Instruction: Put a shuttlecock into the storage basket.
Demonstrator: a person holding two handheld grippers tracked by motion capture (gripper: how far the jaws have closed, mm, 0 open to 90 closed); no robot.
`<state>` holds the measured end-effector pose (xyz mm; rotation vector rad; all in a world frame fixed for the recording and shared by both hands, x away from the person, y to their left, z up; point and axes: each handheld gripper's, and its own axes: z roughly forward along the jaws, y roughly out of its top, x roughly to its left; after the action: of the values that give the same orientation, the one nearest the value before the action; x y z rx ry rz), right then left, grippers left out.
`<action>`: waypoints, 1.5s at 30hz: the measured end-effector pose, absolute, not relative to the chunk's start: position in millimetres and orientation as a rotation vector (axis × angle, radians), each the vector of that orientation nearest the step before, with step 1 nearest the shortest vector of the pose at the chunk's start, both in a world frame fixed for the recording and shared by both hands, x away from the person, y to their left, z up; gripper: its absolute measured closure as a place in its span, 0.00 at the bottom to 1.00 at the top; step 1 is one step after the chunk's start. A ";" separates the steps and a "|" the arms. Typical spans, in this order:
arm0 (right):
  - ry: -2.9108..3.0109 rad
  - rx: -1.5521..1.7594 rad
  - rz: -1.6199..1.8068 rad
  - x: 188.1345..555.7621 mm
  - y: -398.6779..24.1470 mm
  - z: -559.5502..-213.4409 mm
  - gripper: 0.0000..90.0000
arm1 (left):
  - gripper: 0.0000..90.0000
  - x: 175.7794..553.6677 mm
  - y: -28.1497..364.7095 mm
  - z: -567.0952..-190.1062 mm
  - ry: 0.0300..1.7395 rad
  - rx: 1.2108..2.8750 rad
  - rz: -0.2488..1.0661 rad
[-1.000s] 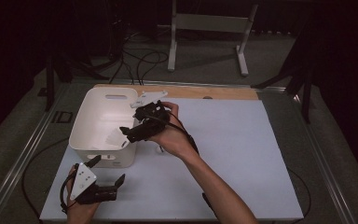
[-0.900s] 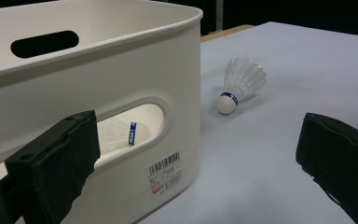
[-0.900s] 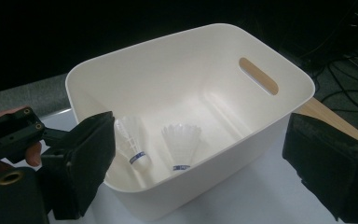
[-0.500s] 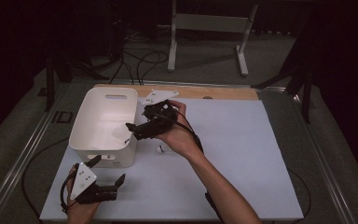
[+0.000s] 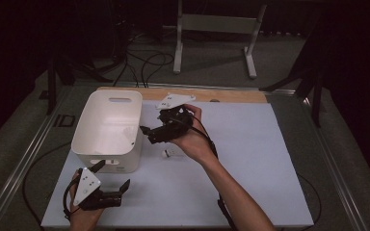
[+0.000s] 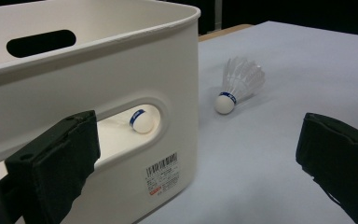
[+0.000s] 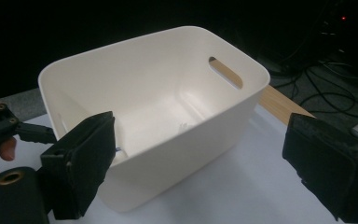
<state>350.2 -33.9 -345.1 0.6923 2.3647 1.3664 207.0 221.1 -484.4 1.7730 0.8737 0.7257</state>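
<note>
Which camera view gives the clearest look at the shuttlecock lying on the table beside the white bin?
The left gripper view: the shuttlecock lies close, with feathers, blue band and cork distinct. The high view shows it as a small white speck beside the bin.

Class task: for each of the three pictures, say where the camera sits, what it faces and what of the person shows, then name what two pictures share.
High view: above the person's side, looking forward and down at the table; both forearms, left tongs, right tongs.
Left gripper view: on the left tongs, low, facing the tub and a shuttlecock on the table.
Right gripper view: on the right tongs, looking down into the tub.
Shared: the tub shows in all three; the shuttlecock in the high and left gripper views.
</note>
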 end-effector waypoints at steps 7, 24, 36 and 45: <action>2.363 0.707 1.350 351.5 -42.4 -345.4 0.11 | 0.00 207.1 221.4 -484.2 0.872 1.775 0.728; 2.357 0.747 1.320 356.0 -60.8 -354.6 0.11 | 0.00 206.6 221.7 -484.1 0.876 1.768 0.726; 2.357 0.773 1.306 357.8 -70.9 -361.6 0.11 | 0.00 206.6 221.6 -484.1 0.877 1.767 0.728; 2.349 0.779 1.300 358.5 -75.4 -365.0 0.11 | 0.00 206.6 221.7 -484.0 0.877 1.767 0.729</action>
<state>358.5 -75.4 -365.0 0.7788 2.3490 1.2995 206.6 221.7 -484.0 1.7669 0.8772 0.7286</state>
